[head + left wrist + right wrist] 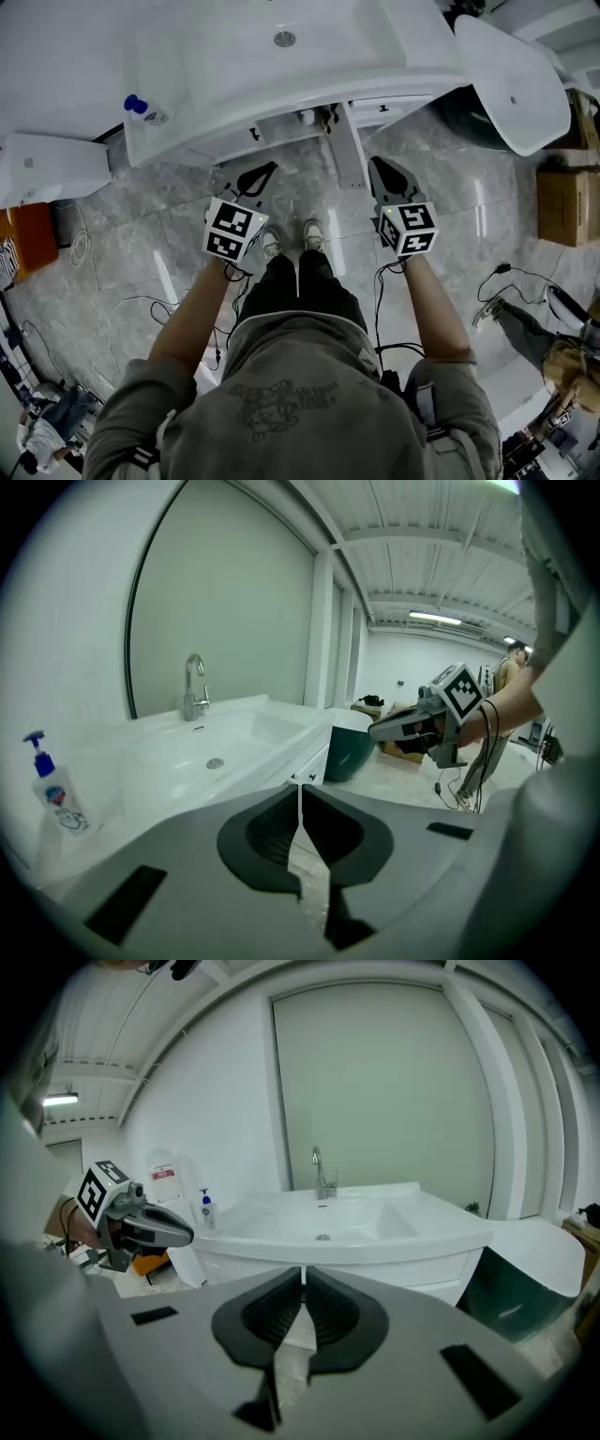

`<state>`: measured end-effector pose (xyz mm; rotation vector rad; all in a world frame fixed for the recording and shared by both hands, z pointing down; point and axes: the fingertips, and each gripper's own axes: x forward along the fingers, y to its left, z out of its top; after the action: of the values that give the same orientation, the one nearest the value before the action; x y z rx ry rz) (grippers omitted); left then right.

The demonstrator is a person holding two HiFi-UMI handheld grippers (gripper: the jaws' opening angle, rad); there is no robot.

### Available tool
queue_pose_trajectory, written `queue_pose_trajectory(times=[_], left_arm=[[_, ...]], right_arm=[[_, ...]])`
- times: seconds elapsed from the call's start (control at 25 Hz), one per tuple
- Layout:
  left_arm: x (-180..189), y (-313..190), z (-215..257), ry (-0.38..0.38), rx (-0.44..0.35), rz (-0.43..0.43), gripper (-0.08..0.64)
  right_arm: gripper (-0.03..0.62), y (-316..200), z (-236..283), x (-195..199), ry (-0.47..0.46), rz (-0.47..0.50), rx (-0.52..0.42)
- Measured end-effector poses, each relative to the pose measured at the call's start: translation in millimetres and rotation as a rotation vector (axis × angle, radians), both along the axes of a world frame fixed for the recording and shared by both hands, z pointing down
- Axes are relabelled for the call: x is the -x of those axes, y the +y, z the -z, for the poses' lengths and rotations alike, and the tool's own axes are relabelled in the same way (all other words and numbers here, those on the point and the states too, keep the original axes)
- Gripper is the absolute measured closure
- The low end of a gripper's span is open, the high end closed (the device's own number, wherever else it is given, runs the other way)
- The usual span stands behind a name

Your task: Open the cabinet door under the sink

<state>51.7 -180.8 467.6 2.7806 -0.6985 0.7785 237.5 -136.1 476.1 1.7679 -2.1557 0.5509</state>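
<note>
1. A person stands facing a white sink (234, 66), seen from above. Each hand holds a gripper out over the grey floor (141, 244).
2. The left gripper (255, 178) has its jaws drawn together to a thin slit with nothing between them. The right gripper (389, 176) is the same: narrow and empty.
3. The cabinet (411, 1274) sits directly under the sink, straight ahead of both grippers and near their tips. Its front runs side to side across the person's path, tucked back beneath the sink's rim. Small handles (306, 117) show along the cabinet's top edge.
4. A narrow white panel (349, 150) juts from the cabinet front toward the person. It lies between the two grippers and just beside the right one. It may be a door seen edge-on; I cannot tell for certain.
5. Judgement: the right gripper is the nearer one to that panel, and the left is nearer the left half of the front. Whichever is used would need to spread its jaws and reach in under the rim for a handle or door edge. The door probably swings on an upright hinge, so the pull would come back toward the body.
</note>
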Motion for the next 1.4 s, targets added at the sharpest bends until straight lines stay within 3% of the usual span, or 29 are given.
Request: queue_pose_trajectory(times=[0.36,0.56,0.72,1.04,1.28,1.4], left_arm=[[29.7,-11.8,86.5,0.074,-0.128,0.051,0.534],[40.6,-0.7,136.6,0.130,-0.185,0.060,0.534],[46.7,6.5,178.1,0.178,-0.239,0.070,0.534],[71.3,15.2,240.7,0.200,-0.377,0.107,0.534],[87.9,28.7,273.6,0.197,-0.473,0.122,0.534],[86.9,31.5,284.2,0.197,-0.481,0.141,0.534]], right_arm=[[0.557,-11.7,101.2,51.3,-0.026,0.039,-0.105],[0.557,-9.2,154.0,86.0,-0.171,0.073,-0.154],[0.557,-9.1,201.9,103.8,-0.163,0.108,-0.231],[0.557,4.0,279.1,132.4,-0.182,0.176,-0.370],[0.557,27.4,313.5,158.5,-0.157,0.220,-0.454],[0.557,31.0,322.9,161.6,-0.178,0.246,-0.472]])
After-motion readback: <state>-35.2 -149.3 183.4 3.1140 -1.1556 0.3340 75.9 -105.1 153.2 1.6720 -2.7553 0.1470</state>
